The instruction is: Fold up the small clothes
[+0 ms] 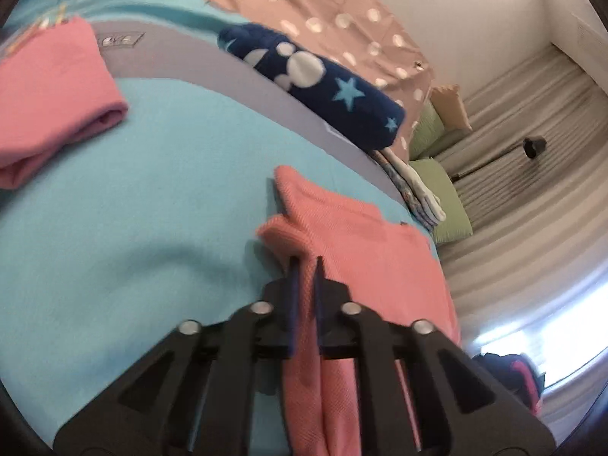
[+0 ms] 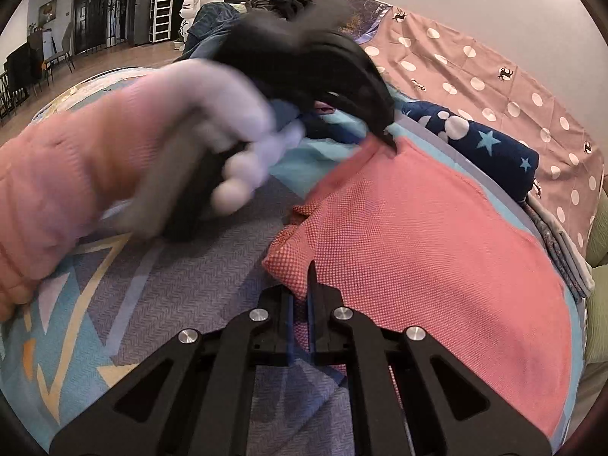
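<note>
A salmon-pink knit garment (image 2: 437, 235) lies spread on the patterned bed cover (image 2: 159, 285). My right gripper (image 2: 304, 277) is shut on its near left edge. My left gripper (image 1: 306, 266) is shut on another edge of the same garment (image 1: 364, 250), where the cloth bunches between the fingers. In the right wrist view the left gripper (image 2: 387, 140) is seen from outside, held by a white-gloved hand (image 2: 212, 121), pinching the garment's far corner. A folded pink garment (image 1: 49, 102) lies at the left on the turquoise part of the cover (image 1: 133, 209).
A rolled navy blanket with stars (image 1: 315, 83) lies along the far edge of the bed, against a dusty-pink polka-dot sheet (image 1: 334, 15). Green cushions (image 1: 440, 186) and striped curtains (image 1: 532, 121) are at the right. A room with shelves (image 2: 161, 15) lies beyond the bed.
</note>
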Demonstrator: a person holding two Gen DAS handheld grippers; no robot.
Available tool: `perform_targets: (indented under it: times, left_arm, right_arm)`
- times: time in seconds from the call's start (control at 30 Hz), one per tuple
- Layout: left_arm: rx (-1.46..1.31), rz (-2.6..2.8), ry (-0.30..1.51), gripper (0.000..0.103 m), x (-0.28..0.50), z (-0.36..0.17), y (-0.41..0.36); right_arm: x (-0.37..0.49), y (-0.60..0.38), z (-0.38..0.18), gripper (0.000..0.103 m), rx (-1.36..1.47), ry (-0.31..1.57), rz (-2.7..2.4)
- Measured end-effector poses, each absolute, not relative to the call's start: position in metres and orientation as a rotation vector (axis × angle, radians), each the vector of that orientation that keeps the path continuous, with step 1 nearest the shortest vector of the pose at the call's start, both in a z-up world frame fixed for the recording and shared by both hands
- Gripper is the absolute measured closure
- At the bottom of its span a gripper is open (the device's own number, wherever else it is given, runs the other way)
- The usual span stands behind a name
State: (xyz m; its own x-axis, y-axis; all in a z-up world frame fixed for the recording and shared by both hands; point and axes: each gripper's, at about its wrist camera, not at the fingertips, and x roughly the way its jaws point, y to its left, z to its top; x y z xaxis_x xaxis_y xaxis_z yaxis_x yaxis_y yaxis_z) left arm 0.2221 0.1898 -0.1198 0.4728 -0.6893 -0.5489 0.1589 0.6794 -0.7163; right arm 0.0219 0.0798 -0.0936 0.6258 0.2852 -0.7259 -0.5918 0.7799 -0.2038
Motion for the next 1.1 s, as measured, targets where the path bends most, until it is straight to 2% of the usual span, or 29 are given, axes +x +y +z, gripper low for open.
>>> perform_targets:
  times: [0.13,0.23,0.37,0.43,0.47,0.5,0.57,0.7,0.83,1.03,1.1]
  left_arm:
    - [-0.527,-0.591,0.819,0.097,0.209,-0.090,0.181]
    - [-0.522,-0.522,0.932,0.097,0.219,-0.118,0.184]
    - [-0.618,-0.534,0.895,0.094,0.215,-0.129,0.198]
    - [-0.587,-0.492,0.874,0.090,0.213,-0.122,0.201]
    - [-0.574,-0.477,0.871,0.083,0.210,-0.121,0.204]
    - [-0.571,-0.477,0.872,0.070,0.207,-0.121,0.206]
    - [-0.579,-0.503,0.873,0.057,0.202,-0.121,0.207]
    - [-0.551,-0.557,0.880,0.044,0.200,-0.121,0.200]
    - [-0.531,-0.590,0.898,0.044,0.201,-0.126,0.191]
    - [-0.584,-0.634,0.901,0.046,0.208,-0.129,0.192]
    - [-0.602,-0.647,0.910,0.058,0.216,-0.130,0.188]
  right_arm:
    - [0.001,0.089,-0.088,0.098,-0.536,0.677,0.552]
    - [0.010,0.090,-0.099,0.099,-0.543,0.745,0.561]
    - [0.012,0.084,-0.096,0.099,-0.497,0.758,0.573]
    - [0.010,0.085,-0.094,0.098,-0.502,0.752,0.565]
    - [0.009,0.085,-0.093,0.097,-0.506,0.745,0.556]
    - [0.009,0.085,-0.093,0.093,-0.512,0.743,0.548]
    - [0.010,0.082,-0.095,0.065,-0.525,0.732,0.522]
    - [0.013,0.083,-0.099,0.058,-0.557,0.737,0.489]
    - [0.020,0.090,-0.104,0.052,-0.579,0.746,0.470]
    - [0.032,0.109,-0.111,0.052,-0.651,0.712,0.428]
    - [0.034,0.112,-0.113,0.055,-0.664,0.700,0.416]
